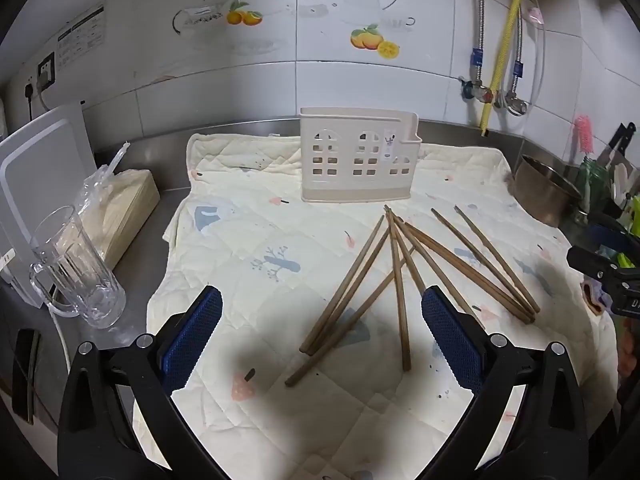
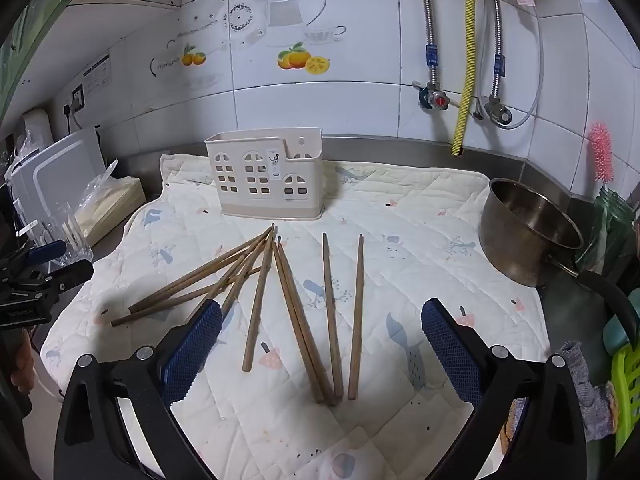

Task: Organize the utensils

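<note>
Several brown wooden chopsticks (image 1: pixel 400 276) lie fanned out on a cream quilted mat (image 1: pixel 260 248); they also show in the right wrist view (image 2: pixel 296 304). A cream plastic utensil holder (image 1: pixel 358 156) with window cut-outs stands upright at the back of the mat, seen too in the right wrist view (image 2: pixel 266 174). My left gripper (image 1: pixel 322 320) is open and empty above the near ends of the chopsticks. My right gripper (image 2: pixel 322 332) is open and empty over the chopsticks' near ends. The right gripper's body shows at the left view's right edge (image 1: pixel 608 276).
A glass mug (image 1: pixel 76 268), a tissue box (image 1: pixel 128 208) and a white appliance (image 1: pixel 36 168) stand left of the mat. A steel pot (image 2: pixel 528 228) sits at the right, with a pink brush (image 2: pixel 600 152) behind. Pipes (image 2: pixel 464 56) run down the tiled wall.
</note>
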A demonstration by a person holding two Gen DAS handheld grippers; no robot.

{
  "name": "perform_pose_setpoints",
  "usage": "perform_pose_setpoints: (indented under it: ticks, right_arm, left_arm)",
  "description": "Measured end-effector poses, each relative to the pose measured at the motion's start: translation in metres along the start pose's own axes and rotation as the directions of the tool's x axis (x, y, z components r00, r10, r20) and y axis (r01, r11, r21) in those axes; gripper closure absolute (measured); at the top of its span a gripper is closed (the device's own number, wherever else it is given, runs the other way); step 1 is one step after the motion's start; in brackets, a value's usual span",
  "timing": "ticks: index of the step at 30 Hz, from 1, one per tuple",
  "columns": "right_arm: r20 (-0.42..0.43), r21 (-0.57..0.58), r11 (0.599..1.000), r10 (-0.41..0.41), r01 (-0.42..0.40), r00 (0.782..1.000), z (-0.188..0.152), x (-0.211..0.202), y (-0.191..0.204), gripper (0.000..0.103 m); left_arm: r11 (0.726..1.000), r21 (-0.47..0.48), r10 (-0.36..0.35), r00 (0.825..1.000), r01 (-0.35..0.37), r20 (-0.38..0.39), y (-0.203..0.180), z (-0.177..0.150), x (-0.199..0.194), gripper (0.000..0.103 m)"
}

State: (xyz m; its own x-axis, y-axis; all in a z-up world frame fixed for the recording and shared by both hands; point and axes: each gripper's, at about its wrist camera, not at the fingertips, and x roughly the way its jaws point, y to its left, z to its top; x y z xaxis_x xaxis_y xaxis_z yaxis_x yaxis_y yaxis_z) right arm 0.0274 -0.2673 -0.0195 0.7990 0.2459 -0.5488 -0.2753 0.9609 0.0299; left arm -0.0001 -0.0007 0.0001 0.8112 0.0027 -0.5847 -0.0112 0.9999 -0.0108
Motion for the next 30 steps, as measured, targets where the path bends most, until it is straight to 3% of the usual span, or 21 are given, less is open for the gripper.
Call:
perform_pose_setpoints:
  ticks: [30]
  right_arm:
    - [0.022,-0.005,1.000,0.004,-0.004,1.000,0.004,-0.007,0.006,0.006]
  left_arm:
    - [1.000,-0.006,0.021,1.000,-0.021,0.020,0.001,0.004,-0.008,0.005]
